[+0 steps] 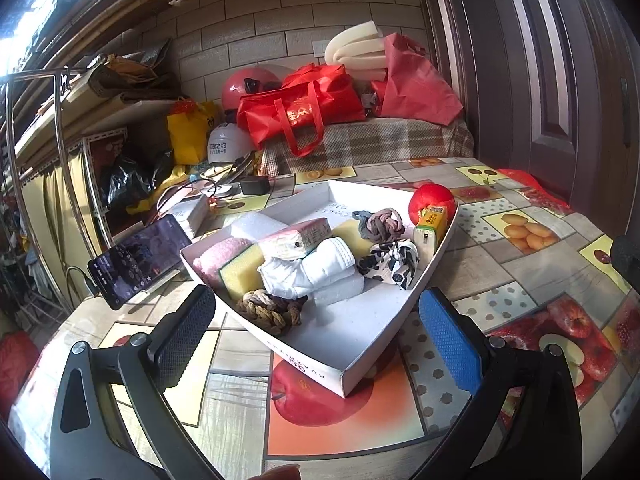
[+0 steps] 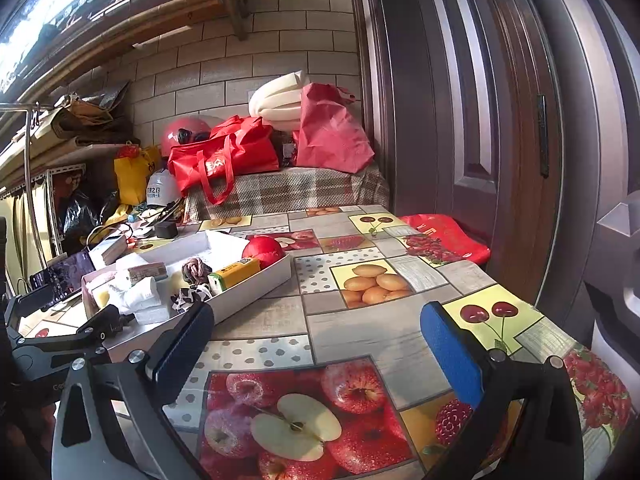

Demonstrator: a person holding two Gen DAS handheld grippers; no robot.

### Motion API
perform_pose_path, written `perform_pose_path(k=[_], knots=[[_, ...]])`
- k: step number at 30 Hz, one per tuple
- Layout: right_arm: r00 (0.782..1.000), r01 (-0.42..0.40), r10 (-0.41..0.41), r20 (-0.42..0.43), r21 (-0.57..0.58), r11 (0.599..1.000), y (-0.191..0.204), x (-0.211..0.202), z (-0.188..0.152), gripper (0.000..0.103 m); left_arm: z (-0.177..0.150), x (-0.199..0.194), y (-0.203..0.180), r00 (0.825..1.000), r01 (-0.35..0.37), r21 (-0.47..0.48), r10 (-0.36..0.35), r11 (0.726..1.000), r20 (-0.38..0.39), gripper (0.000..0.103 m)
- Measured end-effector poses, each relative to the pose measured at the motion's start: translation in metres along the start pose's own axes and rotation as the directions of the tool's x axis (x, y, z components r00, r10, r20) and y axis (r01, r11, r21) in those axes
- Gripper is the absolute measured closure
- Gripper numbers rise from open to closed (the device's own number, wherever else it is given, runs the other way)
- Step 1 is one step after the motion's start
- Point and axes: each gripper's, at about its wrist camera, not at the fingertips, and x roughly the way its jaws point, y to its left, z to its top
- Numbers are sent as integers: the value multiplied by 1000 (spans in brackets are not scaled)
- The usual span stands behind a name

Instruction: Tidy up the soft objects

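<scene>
A shallow white tray (image 1: 404, 304) on the fruit-print tablecloth (image 2: 360, 332) holds the soft things: a brown rope knot (image 1: 270, 310), white folded cloth (image 1: 316, 270), yellow sponge (image 1: 240, 270), cow-print scrunchie (image 1: 390, 264) and red ball (image 1: 432, 200). The left gripper (image 1: 316, 340) hangs before the tray, jaws spread and empty. The right gripper (image 2: 316, 352) is over bare tablecloth, jaws spread and empty.

A shallow white cardboard tray (image 1: 352, 364) sits on the fruit-patterned desk (image 1: 520, 256), holding sponges, rolled cloths and knotted ropes. A propped black smartphone (image 1: 138, 260) stands left of it. A round red plush ball (image 1: 431, 200) lies at the tray's far right corner.
</scene>
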Motion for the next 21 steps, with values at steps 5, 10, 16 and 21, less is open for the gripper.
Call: perform_pose_path(k=[5,10,16,21], knots=[[1000,-21,21,-12,32,999,-6,1,0,0,-1,1,1,1000,-1,-3,1,1000,-7,0],[1000,-2,2,-4,-12,1000,4,-2,-1,0,-2,3,1,1000,5,-8,-5,1000,-19,0],[1000,-2,2,-10,-14,1000,5,-1,-1,0,-2,3,1,1000,4,-8,-4,1000,-19,0],[1000,-5,5,-8,-15,1000,6,0,-2,0,-3,4,2,1000,5,-7,-5,1000,-20,0]])
